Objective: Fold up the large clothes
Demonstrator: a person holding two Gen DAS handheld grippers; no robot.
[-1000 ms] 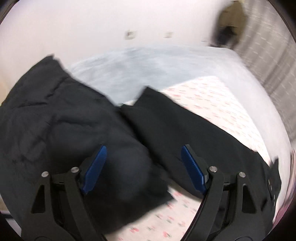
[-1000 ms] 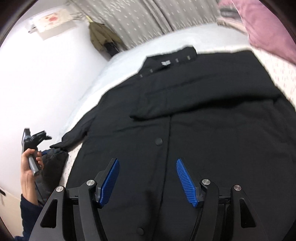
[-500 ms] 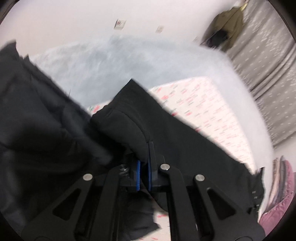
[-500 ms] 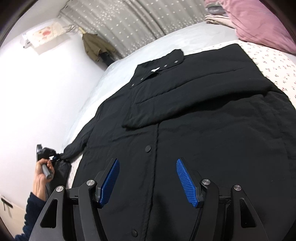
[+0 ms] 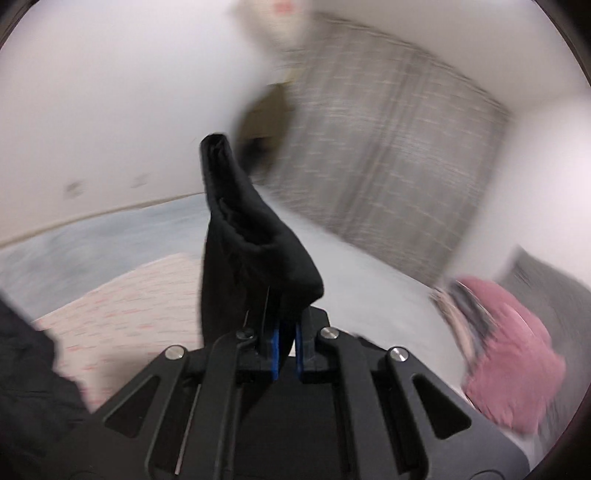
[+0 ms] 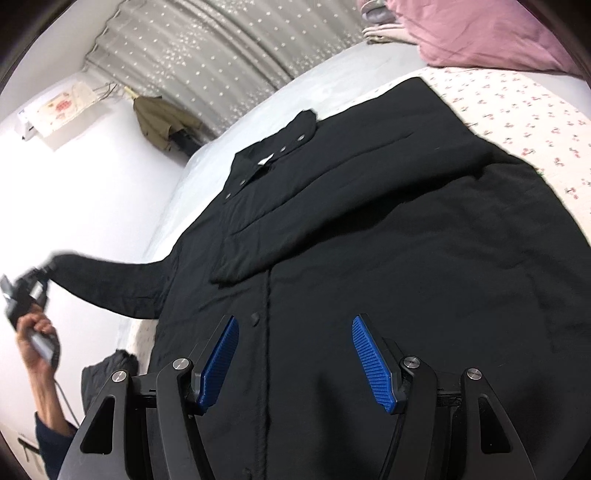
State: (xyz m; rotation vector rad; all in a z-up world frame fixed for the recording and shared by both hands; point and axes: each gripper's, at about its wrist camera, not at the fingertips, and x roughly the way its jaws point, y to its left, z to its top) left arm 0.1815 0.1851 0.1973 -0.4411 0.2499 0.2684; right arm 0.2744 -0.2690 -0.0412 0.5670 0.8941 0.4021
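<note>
White walls and a grey dotted curtain (image 6: 207,62) are enclosing a bed whose floral-print sheet (image 6: 517,110) is carrying a large black padded coat (image 6: 406,240), lying front-up with one sleeve folded across its chest. The right gripper (image 6: 293,360) is hovering above the coat's lower front — its blue-padded jaws standing wide apart, gripping nothing, the snap placket lying just ahead of them. The left gripper (image 5: 284,350) is pinching the cuff of the coat's other black sleeve (image 6: 110,280) between nearly closed jaws, the sleeve rising off the bed toward the person's left hand (image 6: 35,332). Pink pillows (image 6: 480,33) are resting at the bed's far end.
</note>
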